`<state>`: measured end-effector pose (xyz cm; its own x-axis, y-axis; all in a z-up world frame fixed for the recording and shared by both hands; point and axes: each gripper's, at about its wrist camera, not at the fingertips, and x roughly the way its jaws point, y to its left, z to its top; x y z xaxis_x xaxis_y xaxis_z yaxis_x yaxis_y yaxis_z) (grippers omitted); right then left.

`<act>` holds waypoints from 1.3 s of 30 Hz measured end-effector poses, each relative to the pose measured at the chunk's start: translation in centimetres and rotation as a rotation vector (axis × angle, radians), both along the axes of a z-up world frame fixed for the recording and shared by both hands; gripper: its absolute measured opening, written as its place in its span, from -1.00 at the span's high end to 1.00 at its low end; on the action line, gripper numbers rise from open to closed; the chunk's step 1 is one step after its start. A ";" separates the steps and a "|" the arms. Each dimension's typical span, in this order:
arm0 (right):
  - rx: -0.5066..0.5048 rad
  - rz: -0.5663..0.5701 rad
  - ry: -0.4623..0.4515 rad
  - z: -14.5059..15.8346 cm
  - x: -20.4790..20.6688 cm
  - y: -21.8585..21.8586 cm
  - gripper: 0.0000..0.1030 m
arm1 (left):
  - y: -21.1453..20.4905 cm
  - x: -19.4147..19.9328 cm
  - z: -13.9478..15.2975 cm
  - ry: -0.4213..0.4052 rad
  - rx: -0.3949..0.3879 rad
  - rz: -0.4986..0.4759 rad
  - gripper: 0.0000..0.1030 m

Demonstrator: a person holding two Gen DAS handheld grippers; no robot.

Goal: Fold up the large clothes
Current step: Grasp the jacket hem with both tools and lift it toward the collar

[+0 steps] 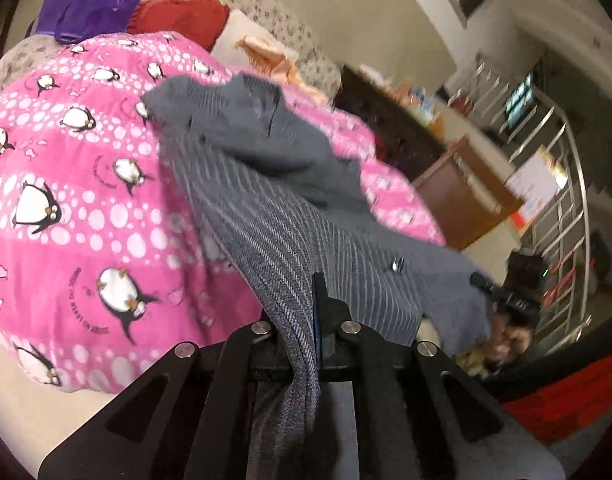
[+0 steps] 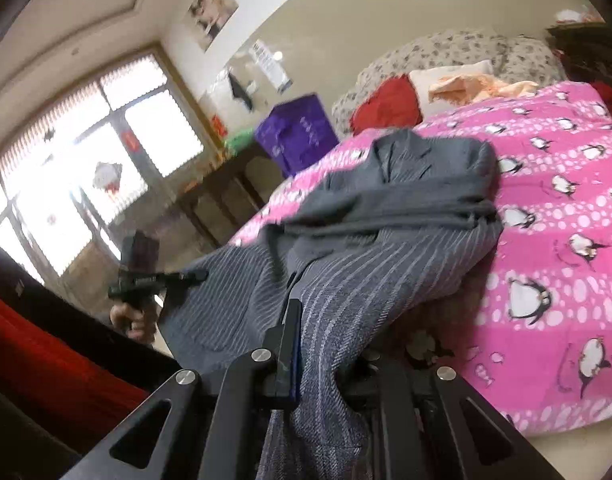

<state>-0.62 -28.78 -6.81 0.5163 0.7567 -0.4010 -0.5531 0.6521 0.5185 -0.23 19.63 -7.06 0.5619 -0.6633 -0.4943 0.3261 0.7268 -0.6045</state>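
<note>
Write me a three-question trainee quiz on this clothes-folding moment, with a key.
1. True or false: both grippers are shut on the grey striped jacket.
2. The jacket lies on: A) a bare table B) a pink penguin blanket C) a wooden floor.
3. What colour is the pillow beside the purple bag?

Key: 1 true: the left gripper and right gripper each pinch the cloth. 2 B. 3 red.

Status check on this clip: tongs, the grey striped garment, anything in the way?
Left tongs shut on grey striped garment. Right tongs shut on it too. Garment half lifted off pink penguin blanket, far end still lying there. Nothing blocking.
</note>
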 end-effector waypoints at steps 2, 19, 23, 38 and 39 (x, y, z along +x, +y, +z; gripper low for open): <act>0.021 -0.035 -0.008 1.0 1.3 -0.8 0.78 | -0.1 1.4 1.1 -0.017 -0.035 0.033 0.93; -0.250 -0.266 0.088 1.0 33.7 2.9 0.78 | -1.2 27.5 3.4 0.038 0.222 0.359 0.91; -0.332 -0.301 0.188 -3.2 38.0 3.9 0.75 | -2.4 32.8 -1.2 0.101 0.375 0.296 0.83; 0.051 -0.302 0.342 -3.3 34.7 -2.1 0.13 | 0.0 33.0 -2.1 0.164 0.330 0.219 -0.08; 0.050 -0.305 0.319 -2.4 33.5 -2.6 0.12 | 0.1 31.8 -1.0 0.122 0.351 0.226 -0.15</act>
